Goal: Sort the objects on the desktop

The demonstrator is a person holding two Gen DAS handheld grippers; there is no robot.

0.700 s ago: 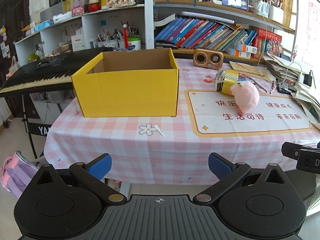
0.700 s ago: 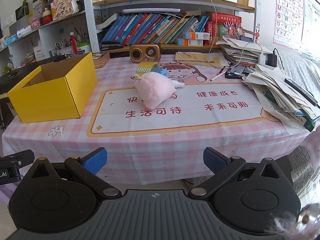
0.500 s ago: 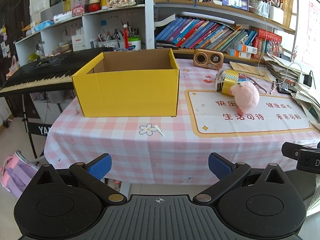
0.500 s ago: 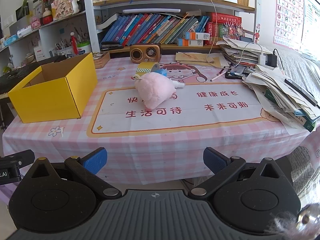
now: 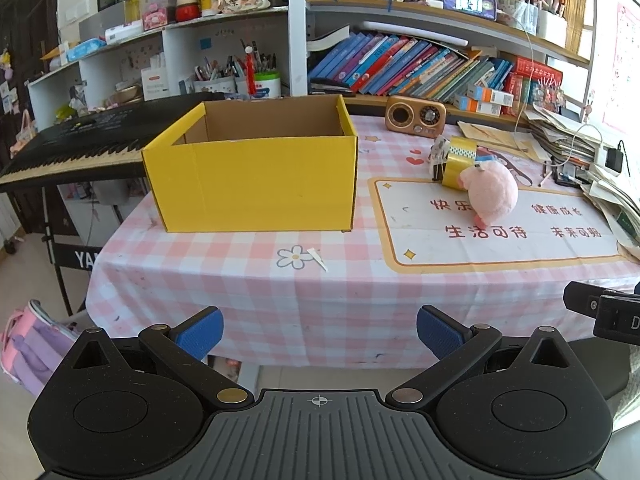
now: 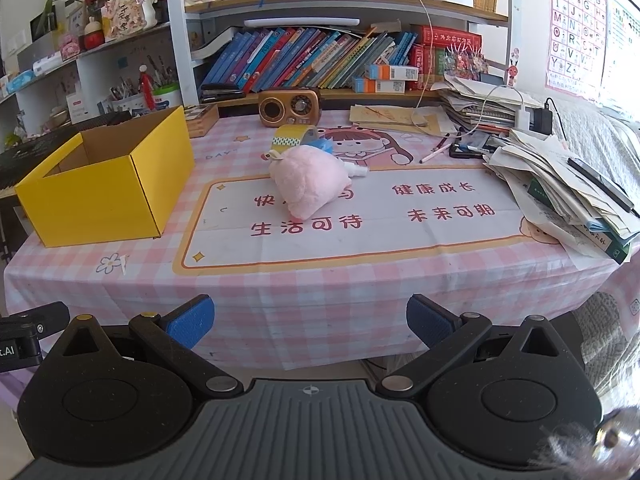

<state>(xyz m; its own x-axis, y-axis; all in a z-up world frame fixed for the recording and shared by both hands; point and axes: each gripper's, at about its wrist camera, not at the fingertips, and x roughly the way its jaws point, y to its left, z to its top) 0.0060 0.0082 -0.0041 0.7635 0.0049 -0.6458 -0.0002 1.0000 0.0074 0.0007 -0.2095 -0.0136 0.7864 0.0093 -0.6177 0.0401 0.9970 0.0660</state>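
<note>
Left gripper and right gripper both released, jaws spread wide with nothing between, hovering off the near edge of the pink-checked clothed table. Open yellow cardboard box toward the left edge. Fluffy pink plush toy mid-table on the white printed mat, touching a yellow tape roll behind it.

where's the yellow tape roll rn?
In the right wrist view the yellow tape roll stands on edge mid-table, just behind the pink plush toy and in front of the small brown radio.

Pink plush beside yellow box
</note>
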